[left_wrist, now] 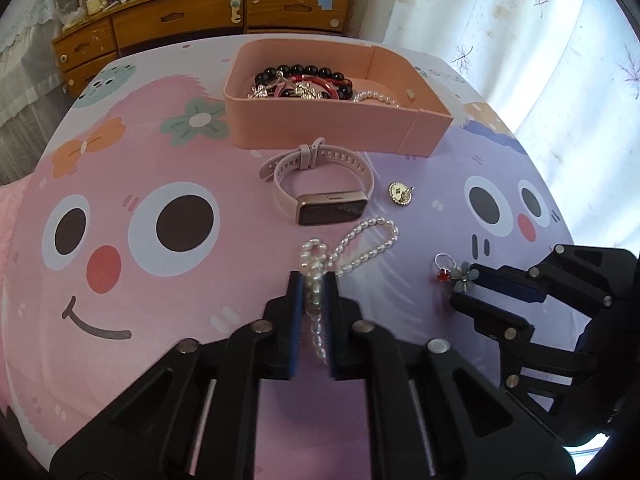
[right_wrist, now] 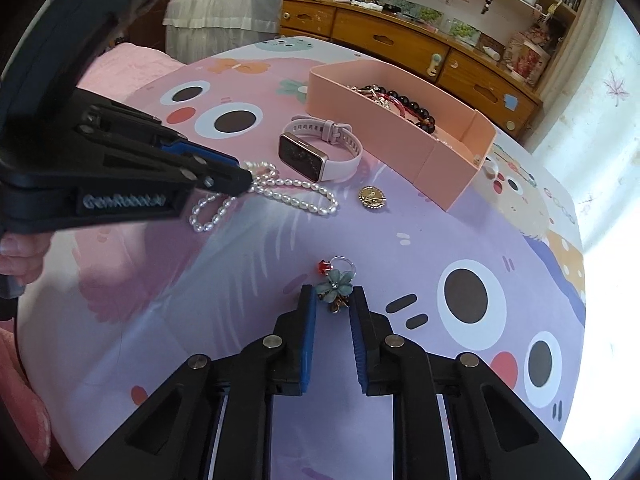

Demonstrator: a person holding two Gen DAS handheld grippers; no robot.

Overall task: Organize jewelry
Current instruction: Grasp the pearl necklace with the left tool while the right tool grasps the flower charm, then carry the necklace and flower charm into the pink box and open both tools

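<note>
My left gripper [left_wrist: 313, 284] is shut on a white pearl necklace [left_wrist: 360, 246] that lies looped on the cartoon tablecloth; the necklace also shows in the right wrist view [right_wrist: 296, 194]. My right gripper [right_wrist: 334, 300] stands with its jaws around a green flower brooch [right_wrist: 335, 284], not quite closed on it. A silver ring with a red stone [right_wrist: 338, 264] lies just beyond the brooch. A pink smartwatch [left_wrist: 320, 184] and a gold round pendant [left_wrist: 400, 194] lie before the pink box [left_wrist: 320, 120], which holds black bead bracelets and other jewelry.
A wooden dresser [left_wrist: 200, 20] with cluttered top stands behind the table. White curtains [left_wrist: 540, 40] hang at the right. The left gripper shows from the side in the right wrist view [right_wrist: 244, 176], close to the watch [right_wrist: 320, 152].
</note>
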